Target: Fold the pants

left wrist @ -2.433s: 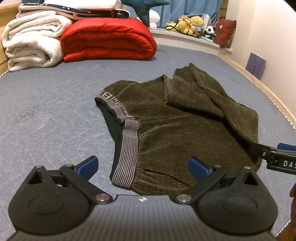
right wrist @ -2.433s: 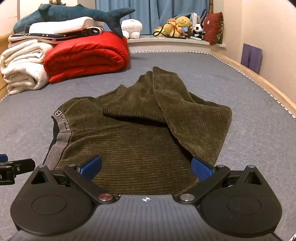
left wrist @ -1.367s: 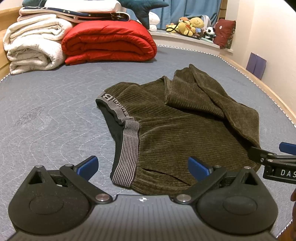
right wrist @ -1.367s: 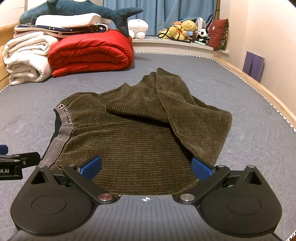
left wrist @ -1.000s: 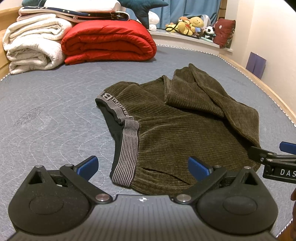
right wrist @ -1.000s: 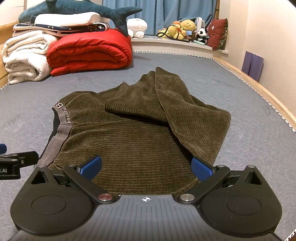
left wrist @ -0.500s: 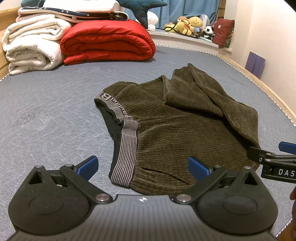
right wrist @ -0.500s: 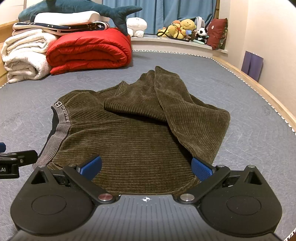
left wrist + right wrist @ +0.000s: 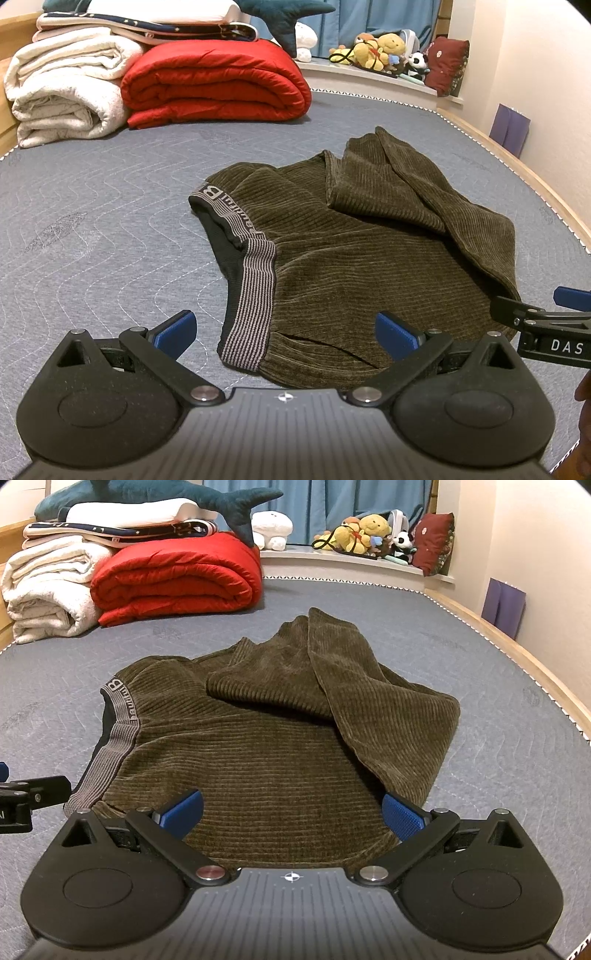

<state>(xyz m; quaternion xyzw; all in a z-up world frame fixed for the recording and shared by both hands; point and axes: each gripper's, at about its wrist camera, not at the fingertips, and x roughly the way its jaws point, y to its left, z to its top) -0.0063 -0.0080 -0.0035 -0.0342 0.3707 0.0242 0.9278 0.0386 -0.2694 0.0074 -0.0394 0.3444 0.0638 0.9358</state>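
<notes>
Olive-green corduroy pants [image 9: 369, 254] [image 9: 277, 746] lie bunched on the grey quilted mattress [image 9: 92, 229], legs folded back over the seat. Their grey striped waistband [image 9: 255, 284] [image 9: 118, 723] faces left. My left gripper [image 9: 286, 334] is open, hovering just short of the near waistband corner, nothing between its blue pads. My right gripper [image 9: 291, 814] is open too, low over the near edge of the pants, holding nothing. Each gripper's tip shows at the edge of the other's view.
A red folded duvet [image 9: 218, 81] and white blankets [image 9: 66, 92] are stacked at the far left of the mattress. Plush toys [image 9: 362, 531] sit on the far ledge. A wooden bed rail [image 9: 517, 653] runs along the right, by the wall.
Hardly anything differs: both grippers stay open and hover at the near edge of the pants with only slight drift. The pants lie as before.
</notes>
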